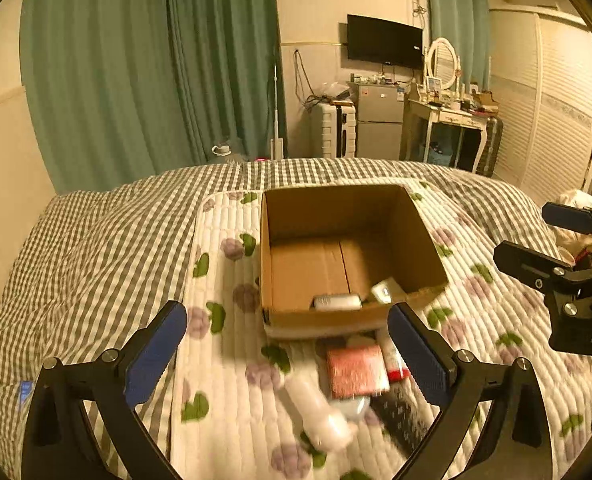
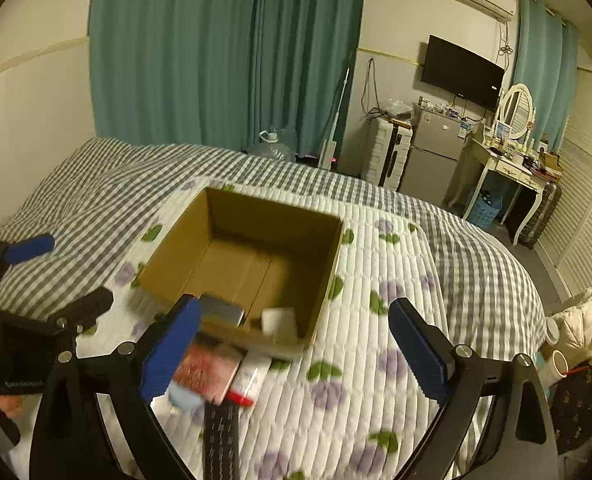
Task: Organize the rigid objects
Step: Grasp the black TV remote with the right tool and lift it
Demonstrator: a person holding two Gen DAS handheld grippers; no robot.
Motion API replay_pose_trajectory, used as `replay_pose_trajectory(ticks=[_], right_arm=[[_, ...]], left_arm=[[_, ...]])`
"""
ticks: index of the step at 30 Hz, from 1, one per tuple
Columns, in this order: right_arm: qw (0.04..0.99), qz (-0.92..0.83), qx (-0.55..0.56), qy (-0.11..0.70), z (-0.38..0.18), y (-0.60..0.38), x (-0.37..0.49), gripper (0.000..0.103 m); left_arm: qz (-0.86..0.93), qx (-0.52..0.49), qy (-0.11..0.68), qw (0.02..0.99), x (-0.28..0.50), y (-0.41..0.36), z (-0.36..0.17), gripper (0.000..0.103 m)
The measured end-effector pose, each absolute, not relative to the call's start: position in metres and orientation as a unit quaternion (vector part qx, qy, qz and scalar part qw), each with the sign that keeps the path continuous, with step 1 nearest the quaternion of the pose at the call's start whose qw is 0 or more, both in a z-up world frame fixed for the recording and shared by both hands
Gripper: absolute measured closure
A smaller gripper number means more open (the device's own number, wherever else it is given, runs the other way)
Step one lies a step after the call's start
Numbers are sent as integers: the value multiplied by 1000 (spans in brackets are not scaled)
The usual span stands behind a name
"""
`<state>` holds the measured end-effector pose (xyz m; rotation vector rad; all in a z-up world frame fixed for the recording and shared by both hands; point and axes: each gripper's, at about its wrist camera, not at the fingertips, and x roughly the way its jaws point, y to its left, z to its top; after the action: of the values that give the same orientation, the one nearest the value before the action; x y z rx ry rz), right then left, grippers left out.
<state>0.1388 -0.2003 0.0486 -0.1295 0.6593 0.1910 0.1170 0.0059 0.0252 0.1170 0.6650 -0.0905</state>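
Note:
An open cardboard box (image 1: 411, 240) (image 2: 184, 236) stands on a flowered quilted mat on the bed. Inside it lie a white tube (image 1: 337, 302) and a small white box (image 1: 383, 291) (image 2: 278, 320). In front of the box lie a pink-red packet (image 1: 355, 370) (image 2: 210, 372), a white bottle (image 1: 321, 412), a black patterned item (image 1: 401, 416) (image 2: 220, 436) and a white-red tube (image 2: 252, 380). My left gripper (image 1: 288, 356) is open and empty above this pile. My right gripper (image 2: 292, 348) is open and empty by the box's near corner; it also shows in the left wrist view (image 1: 535, 236).
The quilted mat (image 2: 375, 320) lies on a grey checked bedcover (image 1: 96, 240). Green curtains, a wall TV, a small fridge, a suitcase and a dressing table stand beyond the bed. A white jacket (image 2: 583, 324) and cups lie at the right.

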Motion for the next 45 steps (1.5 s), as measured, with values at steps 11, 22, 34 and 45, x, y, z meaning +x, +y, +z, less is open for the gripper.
replay_pose_trajectory(ticks=[11, 22, 34, 45], right_arm=[[924, 83, -69, 367, -15, -184, 76, 7], [855, 109, -46, 505, -137, -161, 95, 16], [844, 123, -43, 520, -163, -145, 109, 62], [878, 119, -31, 463, -85, -173, 111, 71]], left_arm=[[-46, 35, 350, 935, 71, 23, -17, 0], [-42, 37, 407, 912, 83, 20, -87, 0], [-38, 26, 432, 901, 98, 16, -103, 0], [-35, 29, 424, 904, 118, 5, -101, 2]])
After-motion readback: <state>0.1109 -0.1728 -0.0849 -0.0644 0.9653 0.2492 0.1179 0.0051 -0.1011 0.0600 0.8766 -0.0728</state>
